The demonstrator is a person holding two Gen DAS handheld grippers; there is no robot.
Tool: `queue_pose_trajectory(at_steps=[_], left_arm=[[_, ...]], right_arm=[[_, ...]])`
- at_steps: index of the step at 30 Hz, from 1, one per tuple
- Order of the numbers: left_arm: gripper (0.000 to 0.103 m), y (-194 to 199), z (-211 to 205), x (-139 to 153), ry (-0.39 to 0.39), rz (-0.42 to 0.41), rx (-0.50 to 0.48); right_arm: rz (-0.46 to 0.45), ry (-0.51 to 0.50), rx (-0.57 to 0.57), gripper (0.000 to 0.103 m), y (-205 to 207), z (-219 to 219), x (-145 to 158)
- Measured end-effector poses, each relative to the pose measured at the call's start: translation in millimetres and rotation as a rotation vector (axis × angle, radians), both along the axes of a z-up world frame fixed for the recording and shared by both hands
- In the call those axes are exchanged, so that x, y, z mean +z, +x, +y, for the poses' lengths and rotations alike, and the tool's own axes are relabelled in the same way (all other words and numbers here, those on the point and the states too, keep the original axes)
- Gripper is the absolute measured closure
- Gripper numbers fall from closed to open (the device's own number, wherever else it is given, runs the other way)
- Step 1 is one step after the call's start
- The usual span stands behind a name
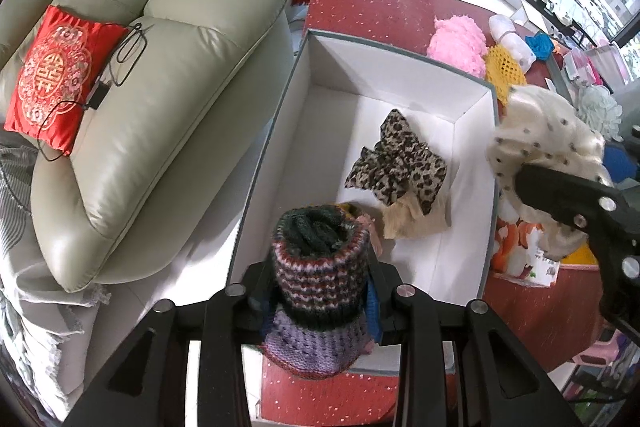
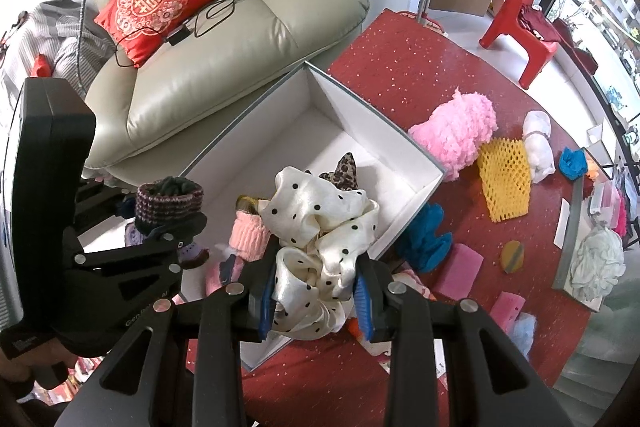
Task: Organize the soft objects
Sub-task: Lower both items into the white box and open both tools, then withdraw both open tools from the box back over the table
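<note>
We are mid-load, our left gripper (image 1: 320, 287) clenched on the striped knit hat (image 1: 320, 263) above the white box's (image 1: 476, 195) near end, our right gripper (image 2: 316, 291) clenched on the polka-dot scrunchie (image 2: 320, 227) over its near rim, so next both fingers should lower and release inside it.

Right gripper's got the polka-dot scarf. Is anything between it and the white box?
Nothing visible blocks it. The right gripper holds the polka-dot scarf at the white box rim; the box is open-topped, with bare floor beyond the leopard-print cloth.
</note>
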State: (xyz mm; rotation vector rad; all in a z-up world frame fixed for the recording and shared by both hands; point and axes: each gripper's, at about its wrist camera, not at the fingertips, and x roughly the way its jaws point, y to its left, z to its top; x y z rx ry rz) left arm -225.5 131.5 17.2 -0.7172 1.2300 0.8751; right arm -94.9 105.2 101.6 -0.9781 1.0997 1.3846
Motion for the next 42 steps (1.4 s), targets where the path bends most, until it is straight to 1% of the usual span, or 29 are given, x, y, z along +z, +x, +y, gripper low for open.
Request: queue_pose_trajectory(at_steps=[1, 2, 3, 5, 6, 7, 12, 16, 18, 20, 26, 33, 38, 42], left_arm=[[0.052, 1, 2, 0, -0.002, -0.003, -0.002], [0.037, 4, 4, -1, -0.006, -0.011, -0.006], [0.035, 7, 6, -3, -0.016, -0.013, -0.01], [0.035, 9, 9, -3, -0.011, -0.009, -0.003], [0.035, 10, 11, -2, -0.004, -0.009, -0.003], [0.035, 11, 12, -1, -0.004, -0.014, -0.004], [0.035, 13, 12, 0, -0.011, -0.031, -0.001], [0.035, 13, 8, 0, -0.019, -0.05, -0.006], [0.035, 9, 7, 0, -0.035, -0.069, 0.013], [0.035, 6, 6, 0, -0.035, -0.072, 0.02], [0.035, 12, -3, 1, -0.037, -0.076, -0.022], [0.035, 38, -16, 15, -0.037, -0.109, -0.099], [0.035, 63, -27, 24, -0.042, -0.14, -0.14], [0.035, 89, -36, 30, -0.036, -0.142, -0.167]], right_arm=[[0.0, 0.001, 0.001, 0.068, 0, 2, 0], [-0.001, 0.002, 0.001, 0.068, 0, 4, 0], [0.004, 0.002, 0.0, 0.068, 1, 10, -1], [0.019, -0.004, -0.006, 0.049, 3, 19, -3], [0.005, -0.004, -0.015, 0.036, 4, 25, -4], [-0.013, 0.003, -0.019, 0.034, 5, 26, -3], [-0.033, 0.013, -0.027, 0.034, 13, 22, 5], [-0.021, -0.001, -0.076, 0.034, 24, 11, 7], [-0.017, -0.002, -0.091, 0.034, 26, 6, 8], [-0.019, -0.002, -0.1, 0.034, 26, 1, 10], [-0.036, -0.011, -0.117, 0.034, 25, -17, 11], [-0.056, -0.006, -0.18, 0.034, 47, -38, 22], [-0.074, 0.019, -0.241, 0.033, 74, -54, 36], [-0.085, 0.039, -0.279, 0.033, 102, -68, 46]])
